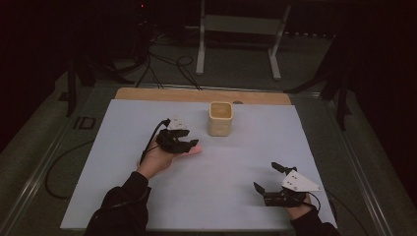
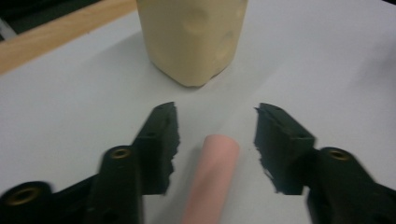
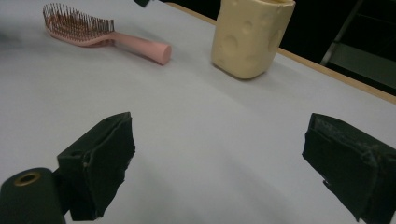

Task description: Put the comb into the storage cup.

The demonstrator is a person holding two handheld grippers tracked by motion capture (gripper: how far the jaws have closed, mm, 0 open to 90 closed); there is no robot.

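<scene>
A pink hairbrush [image 3: 93, 30] lies on the white sheet [image 1: 123, 196], bristles up, its round handle [image 2: 212, 177] pointing toward a cream cup [image 1: 220, 118] with dimpled sides. My left gripper [image 1: 184, 140] is low over the sheet, left of the cup. Its jaws stand on either side of the handle with a gap on each side, so the pads do not press on it. The handle's end [image 1: 194, 149] pokes out past the hand. My right gripper [image 1: 265, 175] rests at the front right, jaws wide apart with nothing between them.
The cream cup [image 2: 191, 37] stands upright just beyond the handle's tip, close to the table's wooden far edge [image 1: 201, 95]. A white frame [image 1: 238, 29] and cables lie on the floor behind the table.
</scene>
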